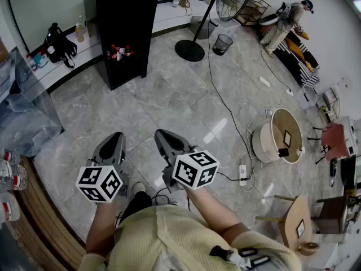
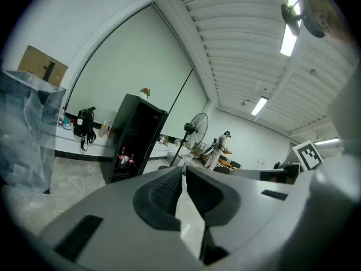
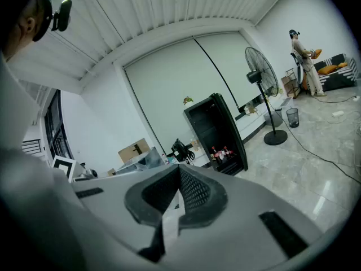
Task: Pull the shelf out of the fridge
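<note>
Grey stone floor point(image 1: 186, 95) separates the fridge point(image 1: 127, 16) from left gripper point(image 1: 117, 135) and right gripper point(image 1: 161, 133), both with jaws together, empty. The shelf point(image 1: 119, 59) is likely rigid and carries bottles point(image 1: 118, 51): grip its front edge, level.

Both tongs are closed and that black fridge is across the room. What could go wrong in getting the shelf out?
1. Bottles stand on the shelf in the fridge; a quick pull could topple them.
2. A cable trails over the floor, and another lies near the feet: a possible trip on the way.
3. The left tongs and right tongs are shut and empty; they must open first or they may just bump the shelf.
</note>
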Tool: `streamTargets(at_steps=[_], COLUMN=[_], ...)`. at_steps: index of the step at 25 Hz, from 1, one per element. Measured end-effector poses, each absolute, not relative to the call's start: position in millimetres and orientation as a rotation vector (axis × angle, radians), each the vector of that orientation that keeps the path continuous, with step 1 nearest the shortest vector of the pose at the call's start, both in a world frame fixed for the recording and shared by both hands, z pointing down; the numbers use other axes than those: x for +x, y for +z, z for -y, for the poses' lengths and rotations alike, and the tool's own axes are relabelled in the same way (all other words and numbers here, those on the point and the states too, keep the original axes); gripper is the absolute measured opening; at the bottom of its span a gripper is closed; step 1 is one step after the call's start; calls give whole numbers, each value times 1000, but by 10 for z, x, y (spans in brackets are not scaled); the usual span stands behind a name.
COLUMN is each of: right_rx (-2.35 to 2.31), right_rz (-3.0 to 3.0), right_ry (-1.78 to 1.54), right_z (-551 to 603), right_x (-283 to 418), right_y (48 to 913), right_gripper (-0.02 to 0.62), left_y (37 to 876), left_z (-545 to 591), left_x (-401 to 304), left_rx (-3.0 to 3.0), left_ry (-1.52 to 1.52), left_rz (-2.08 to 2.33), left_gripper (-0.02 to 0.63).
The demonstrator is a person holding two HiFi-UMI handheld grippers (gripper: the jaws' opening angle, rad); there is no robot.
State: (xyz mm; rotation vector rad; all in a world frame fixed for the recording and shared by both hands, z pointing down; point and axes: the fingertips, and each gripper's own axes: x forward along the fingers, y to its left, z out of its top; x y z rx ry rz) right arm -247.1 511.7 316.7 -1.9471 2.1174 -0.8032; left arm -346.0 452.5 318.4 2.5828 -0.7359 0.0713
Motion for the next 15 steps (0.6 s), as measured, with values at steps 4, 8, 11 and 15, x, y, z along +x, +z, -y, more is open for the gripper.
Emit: streamTargets(at_steps=[4,8,11,15], right_rx=[-1961,-1912,-1918,-1868], right_rz=[-2093,-2053,-2022,-1982], right_ry=[-824,-856,-887,-962], right_z=[-4969,-4829,-4758,-4667], right_x=[-2490,-2530,-2516,-2494], right_y=[3209,3260,3326,3405], right_gripper=[15,17,17,17], left_y=[3214,3227,3256,3321], left_z=[-4365,-4248,-4226,-4172], left_x=[-3507,-3513,-3482,-3421], left_rx=[2575,2617,2647,2636], left_ry=[80,90,111,120], left_rz=[723,670,617,580], left_gripper=[34,34,34,34])
